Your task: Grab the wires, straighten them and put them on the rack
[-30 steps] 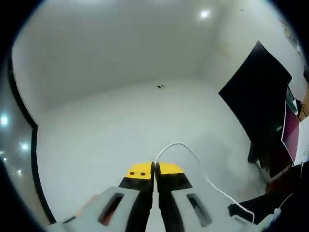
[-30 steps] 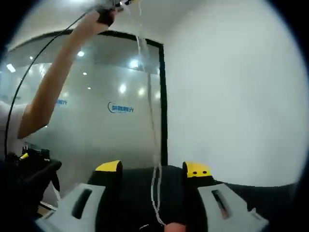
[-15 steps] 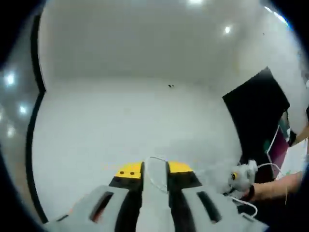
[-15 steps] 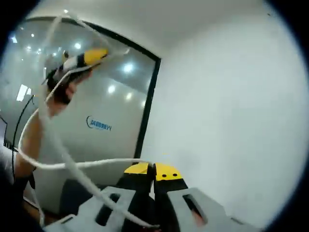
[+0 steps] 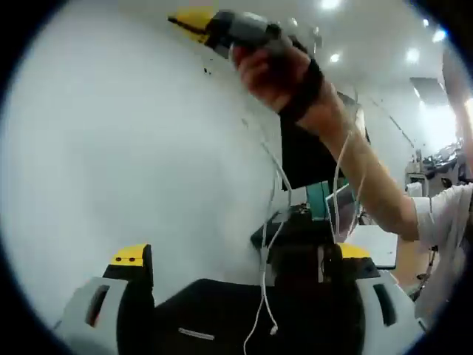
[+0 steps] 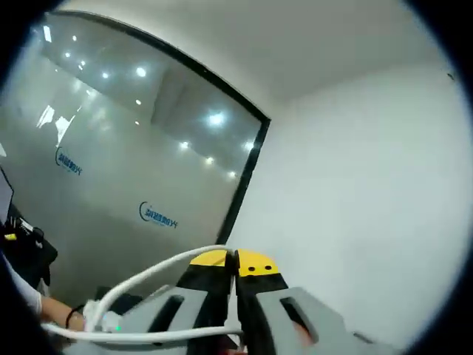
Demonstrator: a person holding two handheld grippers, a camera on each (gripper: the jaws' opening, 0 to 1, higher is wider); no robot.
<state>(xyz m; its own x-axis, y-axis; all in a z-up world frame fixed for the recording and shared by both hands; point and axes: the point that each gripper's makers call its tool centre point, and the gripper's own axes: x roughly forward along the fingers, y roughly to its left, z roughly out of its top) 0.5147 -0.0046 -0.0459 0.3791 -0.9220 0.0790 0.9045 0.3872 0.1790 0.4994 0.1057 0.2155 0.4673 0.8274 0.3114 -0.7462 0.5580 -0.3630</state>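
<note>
A thin white wire (image 5: 264, 281) hangs down from my right gripper (image 5: 182, 16), which a hand holds high at the top of the left gripper view. The wire falls between the wide-apart jaws of my left gripper (image 5: 242, 254), which is open and touches nothing; the wire's plug end (image 5: 273, 330) dangles near the bottom. In the right gripper view my right gripper (image 6: 235, 258) is shut, with the white wire (image 6: 159, 272) coming out of its yellow tips and looping away to the lower left.
A plain white wall (image 5: 133, 148) faces both grippers. A glass partition with a black frame (image 6: 245, 174) stands on the left. A black panel (image 5: 299, 159) and a desk with a laptop (image 5: 347, 214) lie behind the person's raised arm (image 5: 362, 177).
My left gripper has opened wide and let go of the wire. My right gripper shut on the wire and rose high above the left one, so the wire now hangs down.
</note>
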